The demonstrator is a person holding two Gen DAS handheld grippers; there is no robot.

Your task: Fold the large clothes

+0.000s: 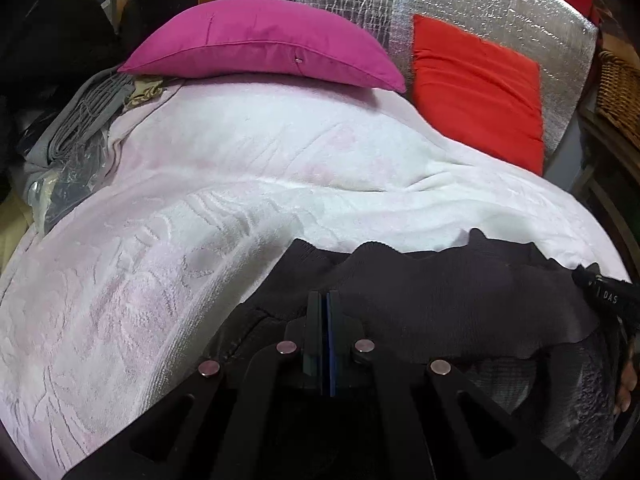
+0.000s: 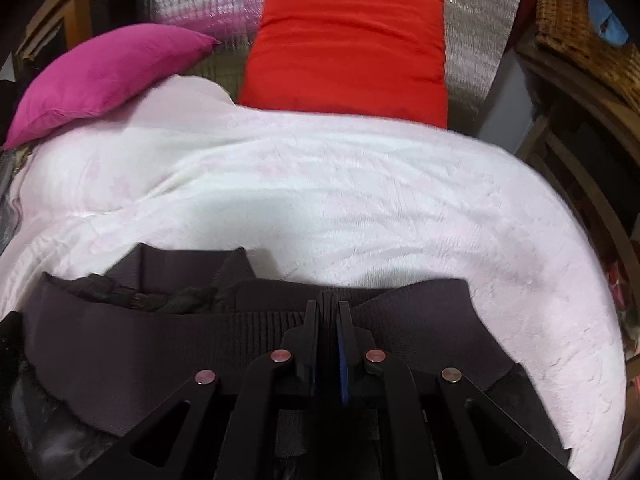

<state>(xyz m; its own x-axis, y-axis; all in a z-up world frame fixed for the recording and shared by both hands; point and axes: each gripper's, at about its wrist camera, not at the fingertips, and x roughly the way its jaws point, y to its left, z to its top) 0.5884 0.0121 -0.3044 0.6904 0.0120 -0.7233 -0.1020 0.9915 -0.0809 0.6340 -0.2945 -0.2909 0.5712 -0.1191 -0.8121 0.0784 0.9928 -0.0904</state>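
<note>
Both tongs, left (image 1: 325, 300) and right (image 2: 328, 308), clamp the dark ribbed garment (image 2: 160, 336).

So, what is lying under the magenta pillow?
The magenta pillow rests on the far edge of the pale pink blanket. Its left end overhangs folded grey fabric. What lies beneath the blanket is covered.

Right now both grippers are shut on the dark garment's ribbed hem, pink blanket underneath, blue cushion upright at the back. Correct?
One error: the upright cushion at the back is red, not blue, as the right wrist view shows. The left gripper and right gripper are shut on the dark garment, which lies on the pink blanket.
</note>
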